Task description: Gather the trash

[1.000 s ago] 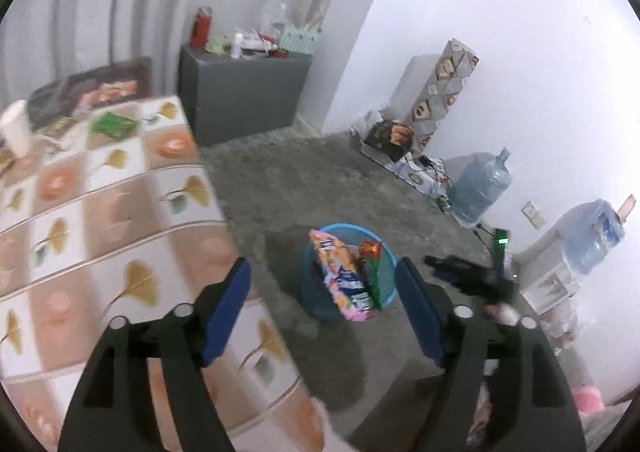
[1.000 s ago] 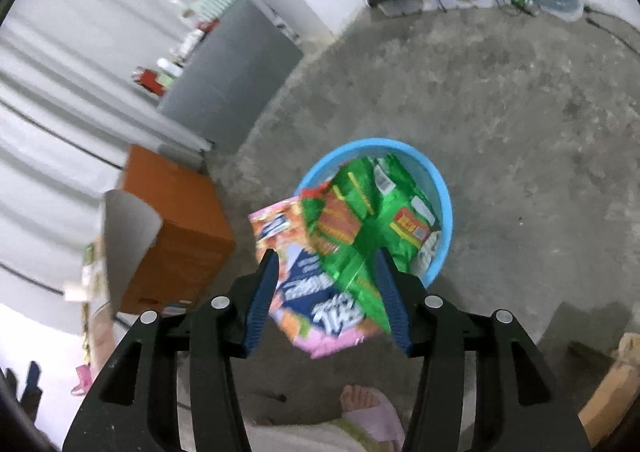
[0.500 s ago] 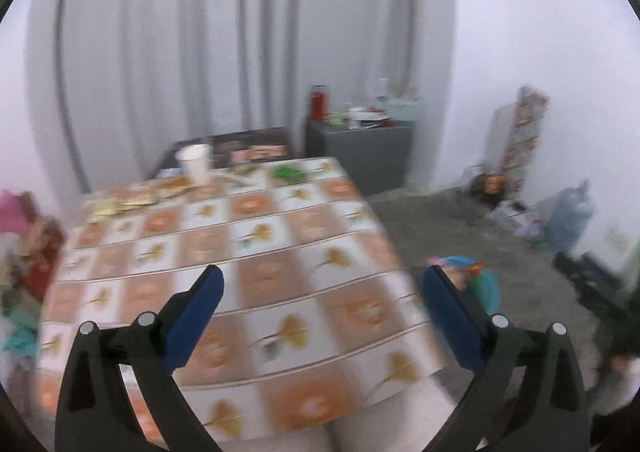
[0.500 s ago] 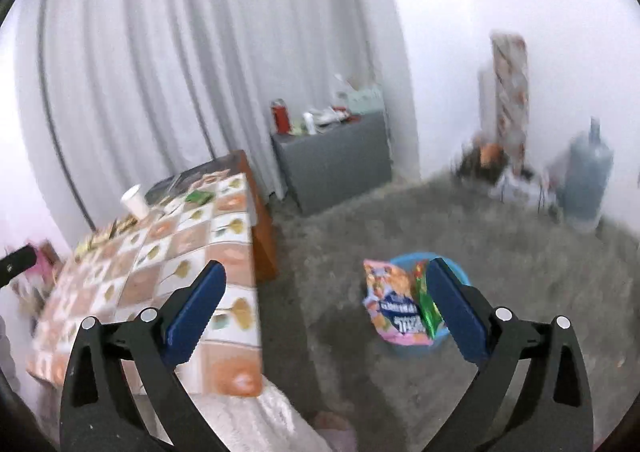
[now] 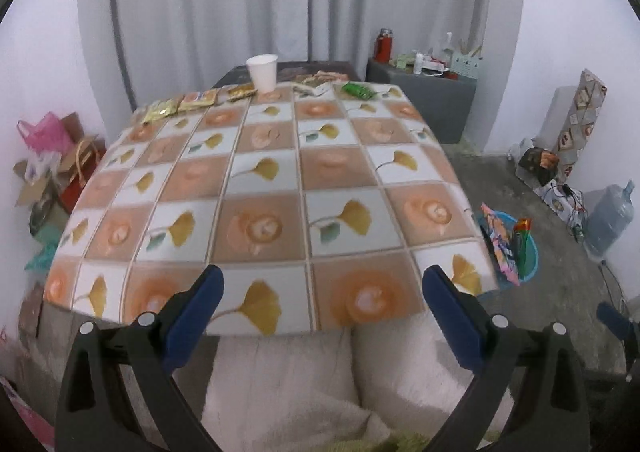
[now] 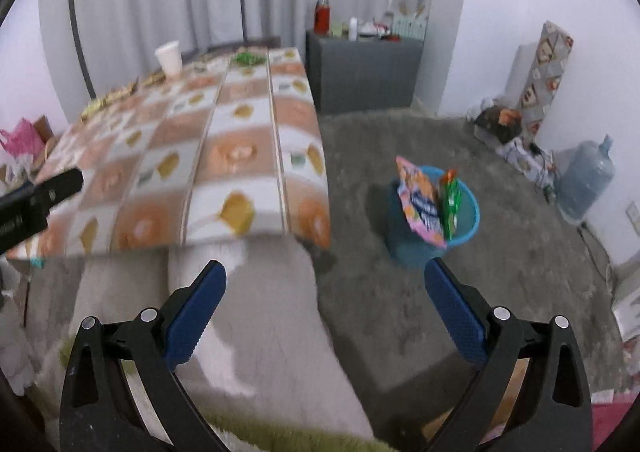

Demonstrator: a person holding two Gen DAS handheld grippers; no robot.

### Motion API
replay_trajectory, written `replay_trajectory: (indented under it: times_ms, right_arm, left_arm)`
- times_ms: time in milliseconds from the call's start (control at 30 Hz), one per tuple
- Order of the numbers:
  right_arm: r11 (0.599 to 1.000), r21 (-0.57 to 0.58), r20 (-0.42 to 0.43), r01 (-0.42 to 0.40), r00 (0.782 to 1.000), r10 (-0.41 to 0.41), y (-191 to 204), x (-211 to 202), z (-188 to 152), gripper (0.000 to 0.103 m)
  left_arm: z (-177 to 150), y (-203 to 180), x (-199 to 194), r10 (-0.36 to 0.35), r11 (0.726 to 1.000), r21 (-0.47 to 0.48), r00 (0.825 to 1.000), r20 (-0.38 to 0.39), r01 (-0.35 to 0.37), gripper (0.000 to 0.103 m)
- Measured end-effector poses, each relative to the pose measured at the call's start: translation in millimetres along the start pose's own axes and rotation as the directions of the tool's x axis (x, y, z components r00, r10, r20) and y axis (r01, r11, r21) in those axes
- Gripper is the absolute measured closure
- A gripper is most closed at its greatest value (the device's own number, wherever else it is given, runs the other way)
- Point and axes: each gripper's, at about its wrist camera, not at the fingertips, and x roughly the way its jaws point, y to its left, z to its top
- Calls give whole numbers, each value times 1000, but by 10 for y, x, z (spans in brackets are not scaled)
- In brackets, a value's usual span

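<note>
Both the left gripper and right gripper have just spread wide, holding nothing. Wrappers and a paper cup lie along the table's far edge; the blue bin on the floor holds snack bags.

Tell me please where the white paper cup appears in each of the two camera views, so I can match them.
Left wrist view: the white paper cup stands at the table's far edge, top centre, before the curtain.
Right wrist view: the same cup sits upper left, at the far end of the table.
Shared landmark: the blue trash basket on the floor, right of the table.
</note>
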Motion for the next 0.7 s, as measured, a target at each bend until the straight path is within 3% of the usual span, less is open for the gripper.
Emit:
replay_trajectory:
  times_ms: [700]
  right_arm:
    - [998, 30, 19, 63, 998, -64, -28, -146, -145, 8]
  left_arm:
    - [-106, -117, -161, 46, 999, 6, 999, 15, -46, 6]
